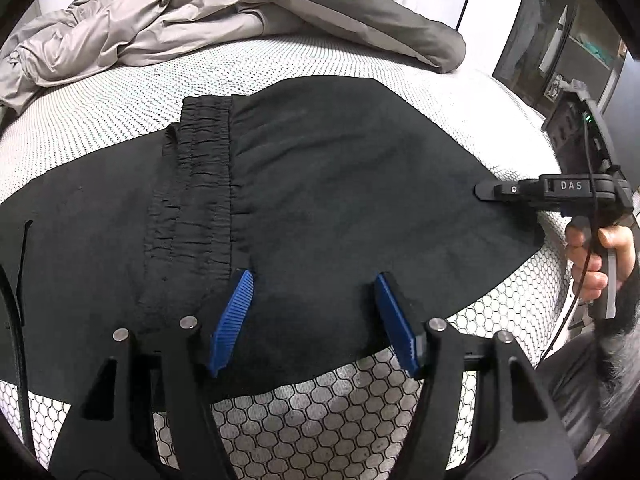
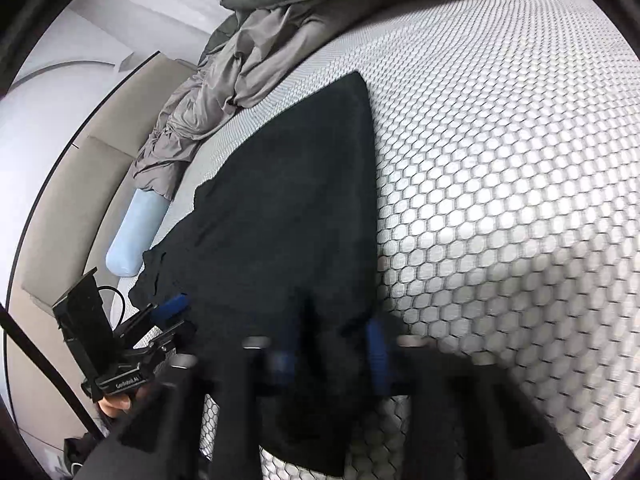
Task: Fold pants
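Note:
Black pants (image 1: 320, 184) lie folded flat on the honeycomb-patterned mattress (image 1: 340, 412), elastic waistband (image 1: 200, 184) toward the left. My left gripper (image 1: 312, 320) is open, its blue pads (image 1: 232, 320) spread over the near edge of the pants, holding nothing. My right gripper shows side-on at the right end of the pants (image 1: 486, 191). In the right wrist view the pants (image 2: 288, 208) run away from my right gripper (image 2: 332, 352), whose blurred blue pads (image 2: 378, 356) stand apart over the near cloth edge. The left gripper shows at lower left there (image 2: 168, 312).
A rumpled grey duvet (image 1: 160, 28) is heaped at the far side of the mattress. A light blue bolster (image 2: 136, 236) lies by the beige headboard (image 2: 76, 184). A dark shelf unit (image 1: 560, 40) stands beyond the bed's right edge.

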{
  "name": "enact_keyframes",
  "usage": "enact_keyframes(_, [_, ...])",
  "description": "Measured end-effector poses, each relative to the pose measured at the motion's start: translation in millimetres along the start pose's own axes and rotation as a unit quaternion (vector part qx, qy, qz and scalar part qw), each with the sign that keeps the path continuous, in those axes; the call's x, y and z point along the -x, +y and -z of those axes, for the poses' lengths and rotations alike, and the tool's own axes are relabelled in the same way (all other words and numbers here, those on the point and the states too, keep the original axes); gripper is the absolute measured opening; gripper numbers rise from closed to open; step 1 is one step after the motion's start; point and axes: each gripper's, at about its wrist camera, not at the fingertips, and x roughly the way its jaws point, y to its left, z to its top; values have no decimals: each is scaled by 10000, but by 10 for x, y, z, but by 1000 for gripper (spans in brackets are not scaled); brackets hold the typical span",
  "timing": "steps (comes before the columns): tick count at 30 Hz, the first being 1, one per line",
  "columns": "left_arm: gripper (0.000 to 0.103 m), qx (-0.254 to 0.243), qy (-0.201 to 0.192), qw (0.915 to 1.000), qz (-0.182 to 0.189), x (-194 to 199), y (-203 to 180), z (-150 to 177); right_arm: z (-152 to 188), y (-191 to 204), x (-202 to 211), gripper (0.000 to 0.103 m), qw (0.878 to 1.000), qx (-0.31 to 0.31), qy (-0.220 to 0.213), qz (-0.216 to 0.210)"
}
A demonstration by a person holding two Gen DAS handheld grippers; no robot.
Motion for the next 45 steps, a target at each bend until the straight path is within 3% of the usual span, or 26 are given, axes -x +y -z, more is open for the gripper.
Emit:
enact_keyframes(3, [61,24,1,10000,6,1,2,11,21,124,220,6,9983,522,-234,69])
enact_keyframes(5, [61,11,-11,10000,31,5,5,18,93,-73,189,6,9979,477,-24,439])
enact_keyframes(7, [61,-33,2,10000,44,3,5,24,121,-162,16,11,9955,400,135,850])
enact_keyframes(11, [61,14,16,10000,13,110,24,35,4,-86,276,20,9957,377,-86,841])
enact_keyframes(12, [61,124,-37,9999,20,193,57,53,-18,-49,409,28,9944,470,-354,877])
enact_keyframes(13, [61,275,-124,9995,-25,308,107,77,-68,-21,474,45,9937,484,-536,852])
enact_keyframes(14, [63,423,-192,9989,-90,423,168,101,-92,-16,531,54,9934,462,-705,777])
enact_keyframes(15, [69,620,-319,9974,-169,586,262,133,-110,-15,581,65,9931,427,-869,661])
enact_keyframes(17, [89,997,-600,9927,-330,848,446,201,-139,36,552,65,9936,410,-894,550])
enact_keyframes(18, [103,1342,-838,9863,-466,1048,620,273,-144,36,560,65,9940,423,-854,532])
enact_keyframes(21, [102,2178,-1267,9645,-796,1420,1093,483,-153,125,457,65,9942,533,-750,562])
enact_keyframes(23, [102,2865,-1422,9428,-942,1580,1491,665,-170,159,409,65,9942,593,-707,550])
enact_keyframes(24, [102,3333,-1485,9256,-1004,1637,1756,789,-162,145,367,65,9941,627,-692,544])
enact_keyframes(26, [102,3903,-1581,9014,-1008,1661,2102,951,-166,223,315,65,9933,744,-691,550])
enact_keyframes(27, [101,4258,-1572,8855,-992,1634,2322,1040,-172,264,296,65,9927,815,-702,553])
enact_keyframes(29, [97,4724,-1518,8649,-760,1526,2649,1135,-164,283,262,65,9917,922,-719,538])
enact_keyframes(31, [79,4988,-1423,8521,-698,1434,2865,1151,-163,309,223,65,9914,987,-686,518])
enact_keyframes(33, [68,4981,-1412,8522,-758,1409,2985,1074,-167,322,174,65,9914,1002,-642,538])
enact_keyframes(35, [36,5005,-1381,8506,-829,1392,3029,1025,-172,310,137,65,9915,1012,-593,570])
enact_keyframes(36, [14,5002,-1367,8502,-917,1389,3053,1005,-177,304,127,65,9915,1007,-585,572])
enact_keyframes(38, [9,4817,-1432,8582,-1050,1417,3015,934,-190,310,127,65,9916,999,-586,579])
enact_keyframes(41, [4,4125,-1634,8834,-1511,1581,2694,713,-199,321,136,65,9913,1027,-604,551])
enact_keyframes(44, [2,3445,-1896,9058,-1580,1804,2221,386,-203,340,139,65,9906,1083,-631,539])
enact_keyframes(45, [2,3080,-2016,9169,-1545,1892,1950,235,-207,343,136,65,9904,1096,-643,547])
